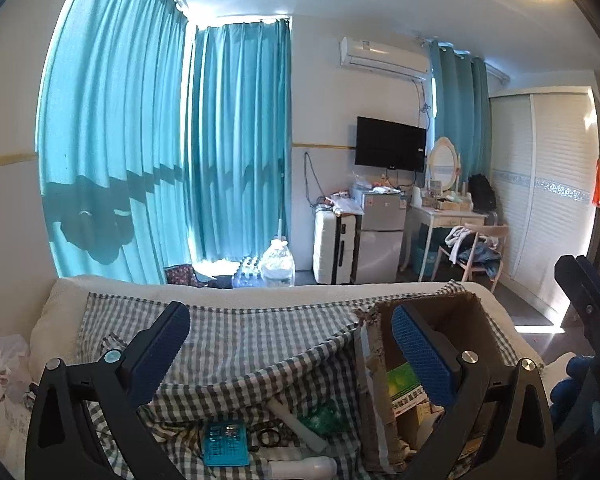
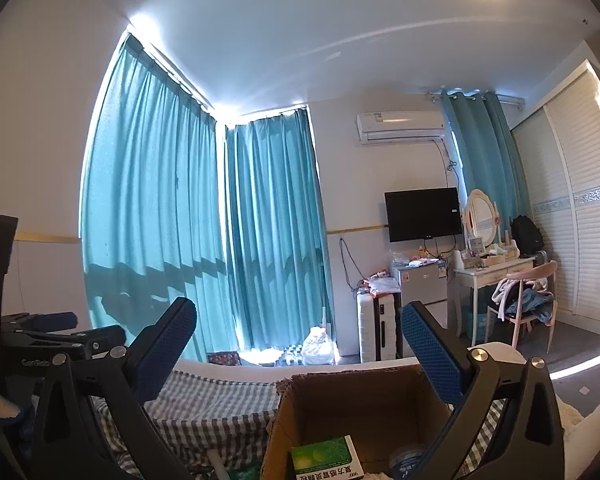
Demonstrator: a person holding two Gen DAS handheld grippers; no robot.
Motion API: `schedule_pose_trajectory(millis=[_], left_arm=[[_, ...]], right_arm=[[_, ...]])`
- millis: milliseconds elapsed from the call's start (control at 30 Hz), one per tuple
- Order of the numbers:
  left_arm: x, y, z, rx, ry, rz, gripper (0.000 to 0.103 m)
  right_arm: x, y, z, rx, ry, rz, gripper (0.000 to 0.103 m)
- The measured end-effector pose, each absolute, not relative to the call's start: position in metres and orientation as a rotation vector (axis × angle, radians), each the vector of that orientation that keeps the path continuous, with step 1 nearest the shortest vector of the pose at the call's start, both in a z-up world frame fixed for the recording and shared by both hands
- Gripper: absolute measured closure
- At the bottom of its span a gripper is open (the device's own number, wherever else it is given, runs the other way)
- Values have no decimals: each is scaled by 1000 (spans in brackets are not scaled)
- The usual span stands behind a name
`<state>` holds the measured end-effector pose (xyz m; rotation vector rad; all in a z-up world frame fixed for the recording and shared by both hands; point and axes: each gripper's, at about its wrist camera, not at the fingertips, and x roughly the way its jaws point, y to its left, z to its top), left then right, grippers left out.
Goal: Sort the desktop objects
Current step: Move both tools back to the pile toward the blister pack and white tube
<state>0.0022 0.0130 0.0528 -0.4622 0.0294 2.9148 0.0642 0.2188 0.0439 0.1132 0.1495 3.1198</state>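
**Both grippers empty above the sorting box**

The left gripper (image 1: 290,354) and right gripper (image 2: 300,354) were held with jaws spread wide, nothing between them. The cardboard box (image 1: 452,316) lay below and right of the left gripper. A white tube (image 1: 298,424), lying diagonally on the checked cloth (image 1: 260,340), was nearer the left gripper.

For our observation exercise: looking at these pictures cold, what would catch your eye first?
The tall teal curtains fill the far wall, sunlit from behind. Nearer, an open brown cardboard box sits on the grey-checked cloth, with a green-and-white medicine carton inside. Both black tongs with blue pads, left and right, gape empty in the foreground.
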Motion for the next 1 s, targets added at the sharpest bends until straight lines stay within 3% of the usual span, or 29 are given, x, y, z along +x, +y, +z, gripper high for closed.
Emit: schedule_pose_trajectory(millis=[233, 667, 833, 900, 1000], left_arm=[[-3, -23, 34, -479, 111, 3013, 0], [-57, -77, -49, -848, -37, 2993, 0], [-82, -84, -90, -989, -41, 2938, 0], [-91, -84, -105, -1036, -43, 2911, 0], [-106, -80, -131, -1103, -28, 2853, 0]], right_arm=[[48, 167, 33, 126, 42, 3174, 0], [-10, 108, -33, -250, -118, 3353, 0], [-34, 95, -62, -411, -235, 3318, 17], [-47, 92, -76, -493, -256, 3279, 31], [-64, 86, -98, -616, -254, 3297, 38]])
